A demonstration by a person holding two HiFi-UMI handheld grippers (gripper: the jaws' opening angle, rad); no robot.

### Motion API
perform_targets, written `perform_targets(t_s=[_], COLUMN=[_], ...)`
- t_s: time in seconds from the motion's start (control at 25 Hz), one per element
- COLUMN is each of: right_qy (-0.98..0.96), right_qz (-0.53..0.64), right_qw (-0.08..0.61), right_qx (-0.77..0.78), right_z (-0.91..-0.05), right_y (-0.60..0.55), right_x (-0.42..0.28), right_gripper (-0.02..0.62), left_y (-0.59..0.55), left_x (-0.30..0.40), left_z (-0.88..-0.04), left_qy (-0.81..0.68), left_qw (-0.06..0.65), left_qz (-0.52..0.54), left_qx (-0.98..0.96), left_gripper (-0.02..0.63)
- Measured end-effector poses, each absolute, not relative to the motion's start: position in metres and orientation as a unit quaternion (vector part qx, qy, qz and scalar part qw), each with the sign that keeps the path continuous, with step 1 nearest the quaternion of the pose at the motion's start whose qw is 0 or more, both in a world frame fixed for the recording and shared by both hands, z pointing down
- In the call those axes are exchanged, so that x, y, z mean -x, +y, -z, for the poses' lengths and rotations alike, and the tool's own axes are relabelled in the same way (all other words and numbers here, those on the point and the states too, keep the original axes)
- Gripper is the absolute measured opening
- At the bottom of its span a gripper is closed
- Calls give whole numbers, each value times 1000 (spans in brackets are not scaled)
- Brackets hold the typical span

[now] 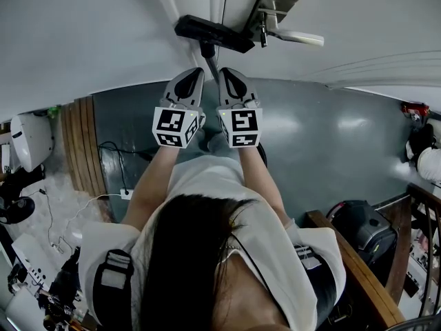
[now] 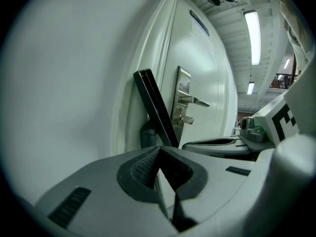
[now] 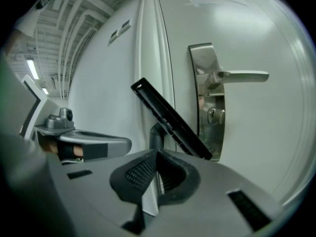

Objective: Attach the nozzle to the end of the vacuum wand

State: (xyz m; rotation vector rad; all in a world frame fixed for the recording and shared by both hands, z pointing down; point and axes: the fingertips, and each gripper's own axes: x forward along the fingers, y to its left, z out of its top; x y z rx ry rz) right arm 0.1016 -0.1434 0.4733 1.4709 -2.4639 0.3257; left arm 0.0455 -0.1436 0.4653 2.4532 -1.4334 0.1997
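Surface: grey-blue floor (image 1: 331,136), glossy, with pale reflections; a strip of wooden boards (image 1: 79,143) borders it at the left of the head view.
Room: a white door (image 3: 261,132) stands straight ahead, carrying a metal lock plate (image 3: 205,98) and a lever handle (image 3: 237,76). A plain white wall lies left of the door frame.
Floor clutter: a dark cable (image 1: 114,157) runs across the floor near the boards. Other items at the left and right edges are too small to name.
Left tool (image 1: 195,74): held forward and slightly downward, jaws closed tip to tip, nothing gripped between the pads.
Right tool (image 1: 226,74): held just beside the left one and level with it, jaws likewise closed tip to tip and empty.
Nozzle (image 1: 213,33): black, long and flat, tilted, sitting at the top of the vacuum wand (image 2: 147,135). It lies just ahead of both tool tips, between them and the door, and just left of the lock plate.
Wand position: the grey tube rises directly beyond each tool's closed tips; in the head view it runs down between the two tools.
Hidden: the lower length of the wand is covered by the tools and the person's arms.
Unclear: whether either tool touches the wand, whether the nozzle is fully seated on it, and whether the nozzle touches the door.
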Motion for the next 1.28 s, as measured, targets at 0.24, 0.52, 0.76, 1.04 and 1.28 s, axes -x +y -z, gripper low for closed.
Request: perform_targets(t_s=[0.24,0.52,0.76,1.04,1.28], right_qy=[-845,-847,-846,-846,-846], right_qz=[-115,-118,-118,-117,-114], right_qw=[127,132,132,139,142], right_qx=[-506,-502,-503,-501,-502], right_z=[-476,-477,-478,-482,-480], right_y=[-143,-143,-141,-137,-135], right_x=[-104,-101,-98,-97,-95], right_gripper=[14,13,12,12,12], left_y=[-146,-146,-144,-142,-139], left_x=[-51,-54,-52,-49,-45], left_z=[-465,-463,-463,-466,-466], left_qy=[-501,-503,-508,-514,-521], left_qw=[143,141,140,141,139], left_qz=[-69,-71,-75,-80,-86], left_qx=[-851,-850,-847,-843,-838], left_gripper=[0,0,0,0,0])
